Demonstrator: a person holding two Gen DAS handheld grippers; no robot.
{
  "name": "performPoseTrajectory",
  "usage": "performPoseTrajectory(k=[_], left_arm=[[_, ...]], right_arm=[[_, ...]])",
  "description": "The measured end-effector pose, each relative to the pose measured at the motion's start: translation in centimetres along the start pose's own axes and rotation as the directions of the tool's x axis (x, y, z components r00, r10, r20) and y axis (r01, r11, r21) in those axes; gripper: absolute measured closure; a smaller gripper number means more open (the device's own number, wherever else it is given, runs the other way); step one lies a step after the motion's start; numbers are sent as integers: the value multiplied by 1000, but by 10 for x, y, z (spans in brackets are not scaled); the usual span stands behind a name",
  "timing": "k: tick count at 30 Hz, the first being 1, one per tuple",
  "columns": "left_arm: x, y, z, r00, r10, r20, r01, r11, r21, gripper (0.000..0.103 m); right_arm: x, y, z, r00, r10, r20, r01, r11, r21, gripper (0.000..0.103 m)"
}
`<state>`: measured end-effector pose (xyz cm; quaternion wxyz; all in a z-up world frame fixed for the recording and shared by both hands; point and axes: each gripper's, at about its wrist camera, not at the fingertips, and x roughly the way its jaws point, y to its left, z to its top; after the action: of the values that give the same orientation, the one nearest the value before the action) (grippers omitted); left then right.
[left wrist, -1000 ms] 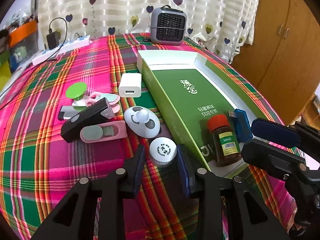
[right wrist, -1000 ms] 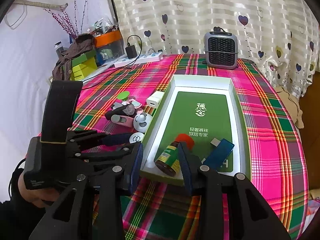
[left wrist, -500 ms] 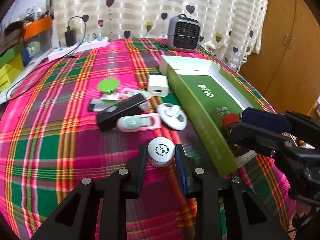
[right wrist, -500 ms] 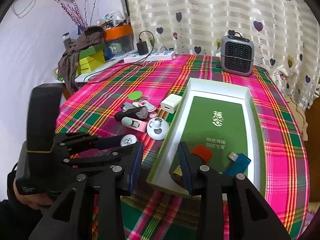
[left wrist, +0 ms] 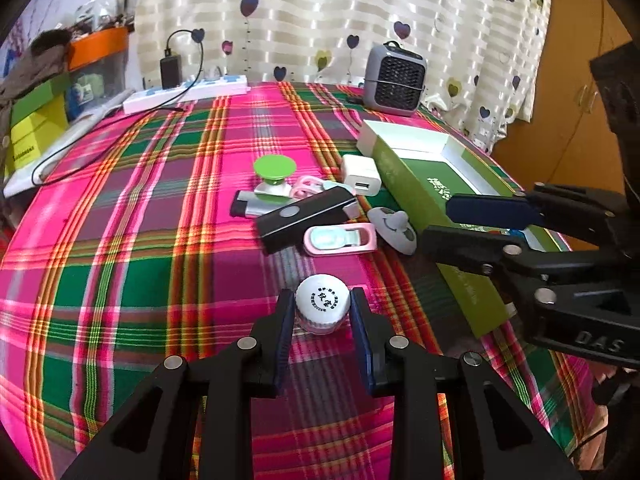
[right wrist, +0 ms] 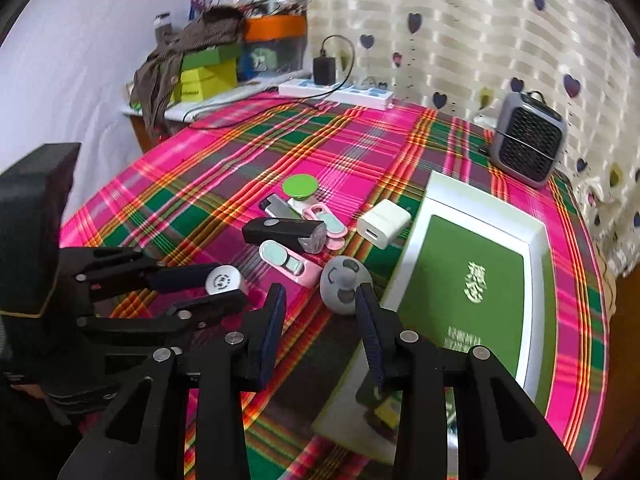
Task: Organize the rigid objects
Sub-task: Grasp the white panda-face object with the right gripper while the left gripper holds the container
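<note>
My left gripper (left wrist: 322,309) is shut on a small jar with a white ridged cap (left wrist: 322,305), held above the plaid tablecloth; it also shows in the right wrist view (right wrist: 222,281). My right gripper (right wrist: 320,312) is open and empty, just before a grey-white panda-face disc (right wrist: 345,285). Beyond lie a pink clip (right wrist: 289,262), a black rectangular device (right wrist: 282,232), a white charger cube (right wrist: 383,223) and a green-topped stand (right wrist: 299,189). The green box tray (right wrist: 536,248) sits on the right.
A grey mini heater (right wrist: 529,141) stands at the back right. A white power strip (right wrist: 336,91) with a cable lies at the back. Boxes and cloth (right wrist: 200,64) pile at the back left. A wooden cabinet (left wrist: 568,92) stands right of the table.
My left gripper closed on the white-capped jar and lifted it back from the pile. My right gripper moved left from over the tray toward the panda disc.
</note>
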<state>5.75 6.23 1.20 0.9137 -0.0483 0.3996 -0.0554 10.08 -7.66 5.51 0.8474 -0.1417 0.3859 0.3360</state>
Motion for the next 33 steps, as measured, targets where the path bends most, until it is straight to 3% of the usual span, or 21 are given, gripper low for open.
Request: performPoseTrajectory(k=[14,22,28,33], left_arm=[[-1,9,-2,1000,-22,-7,22,999,-26,76],[1,8,-2,1000,-24,-18,23,999,-29,76],[3,8,-3,999,-27,-22,26,999,-29,76],[3,9,-2,999,-27,-21,26,999,-29,76]], right_arm=[[38,8,13,991,-61,-120,42,986,-159,66],[47,14,11,983,-112,-145,74,967,-246,66],[44,16,14,986,-117,-117,84,963,-255,88],[43,19,13,987,-120,-110,86,959,-270,90]])
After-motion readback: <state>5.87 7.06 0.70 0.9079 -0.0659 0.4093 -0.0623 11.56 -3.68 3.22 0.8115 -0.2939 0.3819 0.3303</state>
